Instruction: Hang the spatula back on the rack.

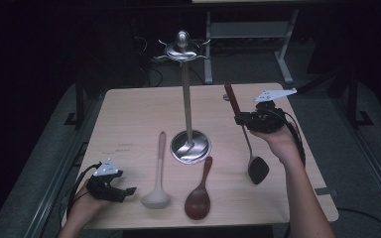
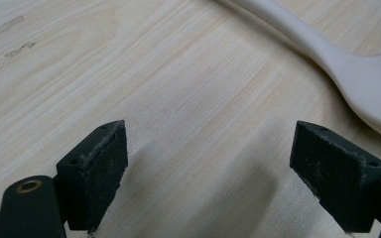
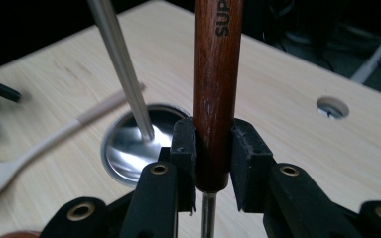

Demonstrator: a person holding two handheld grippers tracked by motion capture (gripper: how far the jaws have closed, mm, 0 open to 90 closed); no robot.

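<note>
We have the right tool [image 1: 239,119] clamped on the dark wooden handle [image 3: 217,74] of a black-headed spatula [image 1: 258,169], its pads pressed against both sides of the wood just above where the metal shaft begins. The spatula hangs below the tool, tilted, with its head close over the tabletop [image 1: 129,114]. Beyond this tool's jaws stands the steel utensil stand [image 1: 186,99], its round base [image 3: 124,146] just behind them. Our left tool [image 1: 124,191] rests low on the tabletop, jaws wide apart with nothing between them, and the white ladle [image 2: 337,54] lies just ahead of it. A brown wooden spoon [image 1: 199,196] lies between ladle and spatula.
</note>
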